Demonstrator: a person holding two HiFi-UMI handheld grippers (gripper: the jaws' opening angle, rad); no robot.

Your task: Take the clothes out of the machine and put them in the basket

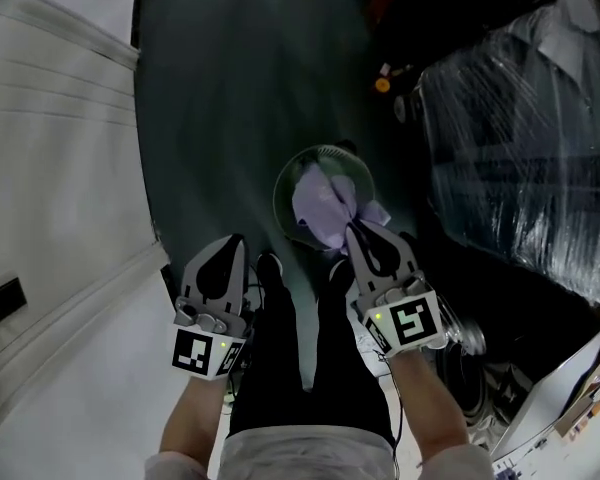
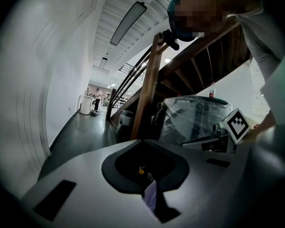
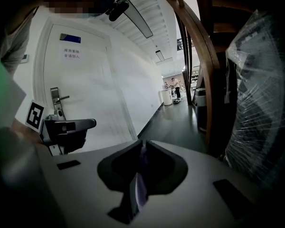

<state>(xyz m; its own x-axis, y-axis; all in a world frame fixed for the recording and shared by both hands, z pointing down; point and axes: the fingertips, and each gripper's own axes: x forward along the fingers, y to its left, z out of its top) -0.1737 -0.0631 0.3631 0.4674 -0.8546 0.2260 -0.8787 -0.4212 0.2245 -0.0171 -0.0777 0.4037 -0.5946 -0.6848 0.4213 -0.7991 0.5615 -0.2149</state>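
Right claw: jaws pressed together on a fold of the lavender cloth. In the right gripper view the fabric is seen running up the seam between them.

Left claw: jaws pressed together and nothing seen hanging from it. A pale sliver is noted in its seam, but cloth or pad cannot be told.

Cloth position: hung above the round basket, which stands on the floor ahead of the feet. No part of the cloth is judged to be resting inside yet.

Risks noted:
- One corner of the cloth is spread past the basket's right rim. If released here, it could be left draped over the edge or dropped onto the floor.
- Only a small fold is pinched, so slippage before the cloth is centred is judged possible.
- The basket looks light, so it might be shoved or tipped by a claw knocked against the rim.

Materials:
- Cloth: thin, soft, matte, crumpled into loose lobes.
- Basket: circular, thin-walled, greenish and translucent.
- Floor: dark and smooth with a faint sheen.
- Bulk at right: wrapped in glossy, crinkled clear film.
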